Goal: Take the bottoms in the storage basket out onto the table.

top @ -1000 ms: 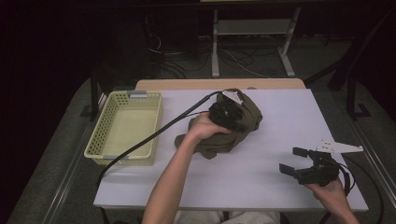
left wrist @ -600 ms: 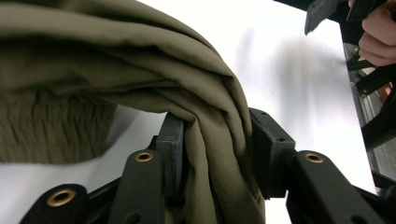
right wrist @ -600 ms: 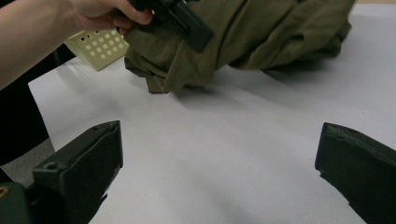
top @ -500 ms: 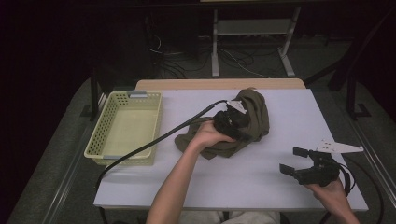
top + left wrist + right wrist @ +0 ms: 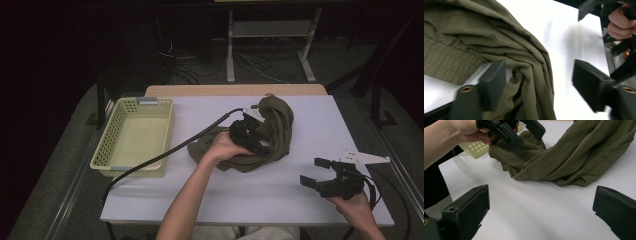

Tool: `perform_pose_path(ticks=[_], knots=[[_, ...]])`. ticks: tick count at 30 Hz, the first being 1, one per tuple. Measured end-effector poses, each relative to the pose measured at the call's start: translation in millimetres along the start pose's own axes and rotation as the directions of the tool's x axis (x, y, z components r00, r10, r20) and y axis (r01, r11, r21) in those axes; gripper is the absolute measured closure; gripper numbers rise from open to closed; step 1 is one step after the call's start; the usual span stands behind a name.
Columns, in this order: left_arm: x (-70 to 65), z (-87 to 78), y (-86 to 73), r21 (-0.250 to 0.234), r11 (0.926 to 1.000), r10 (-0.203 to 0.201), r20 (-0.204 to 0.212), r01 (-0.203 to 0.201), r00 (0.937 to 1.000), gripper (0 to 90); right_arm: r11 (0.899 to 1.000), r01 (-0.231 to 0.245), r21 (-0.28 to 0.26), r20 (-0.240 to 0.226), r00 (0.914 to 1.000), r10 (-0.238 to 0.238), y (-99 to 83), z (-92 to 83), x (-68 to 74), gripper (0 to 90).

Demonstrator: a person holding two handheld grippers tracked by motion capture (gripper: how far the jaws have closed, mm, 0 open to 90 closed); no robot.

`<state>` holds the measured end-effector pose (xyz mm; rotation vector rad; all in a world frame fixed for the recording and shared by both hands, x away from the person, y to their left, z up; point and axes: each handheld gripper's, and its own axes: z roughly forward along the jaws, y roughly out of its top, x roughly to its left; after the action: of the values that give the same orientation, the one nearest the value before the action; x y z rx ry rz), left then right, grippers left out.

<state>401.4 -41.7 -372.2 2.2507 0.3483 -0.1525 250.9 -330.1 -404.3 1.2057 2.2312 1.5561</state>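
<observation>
The olive-green garment (image 5: pixel 270 135) lies crumpled near the centre of the white surface (image 5: pixel 200 200), heaped a little toward one o'clock from the middle, with the pale yellow basket (image 5: pixel 132 137) well apart at nine o'clock. The left tool (image 5: pixel 250 132) sits on the heap; its jaws have just been opening and in the left gripper view they stand wide, a fold of the cloth between them but pressed by neither pad. The right tool (image 5: pixel 320 175) rests at four o'clock on the surface, clear of the cloth, its jaws spread wide and holding nothing.

The cloth looks thin, light and limp: it drapes in soft ridges and bunches into ropey folds, so it will likely sag and trail from any single pinch and slide easily over the smooth surface. It is not fragile, but a shallow nip on one layer may slip out. The ribbed band (image 5: pixel 446 65) seen in the left gripper view looks like a hem or cuff, thicker than the rest, and seems the firmer place to pinch; a second hold on the edge (image 5: pixel 571 182) nearest the right tool would let the garment be spread or lifted without dragging.
</observation>
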Motion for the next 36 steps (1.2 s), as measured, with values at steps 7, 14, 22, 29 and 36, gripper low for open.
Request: perform_pose_path(ticks=[7,14,22,29,36], knots=[[-4.3,-11.6,-0.7,-0.025,0.9993,-0.03,-0.035,0.03,0.9989,6.9,1.0,-0.003,-0.001,0.004,1.0,0.003,-0.1,-0.4,-0.3,0.7],[-10.0,-27.9,-1.7,-0.063,0.9971,-0.048,-0.076,0.043,0.996,0.0,1.0,-0.005,-0.002,0.005,1.0,0.005,-0.4,-0.7,-0.4,0.7],[-17.5,-46.9,-7.5,-0.072,0.9968,-0.046,-0.134,0.037,0.9899,0.0,1.0,-0.003,0.001,0.004,1.0,0.003,-0.6,-0.1,0.0,0.7],[-21.3,-65.8,-19.5,-0.102,0.9943,-0.051,-0.177,0.033,0.9829,0.0,1.0,-0.003,0.005,0.003,1.0,0.003,-0.7,0.6,-0.3,0.7],[-26.6,-80.4,-32.1,-0.128,0.991,-0.064,-0.206,0.038,0.9764,0.0,1.0,-0.009,0.009,0.001,1.0,0.009,-1.3,0.7,-0.2,0.7]])
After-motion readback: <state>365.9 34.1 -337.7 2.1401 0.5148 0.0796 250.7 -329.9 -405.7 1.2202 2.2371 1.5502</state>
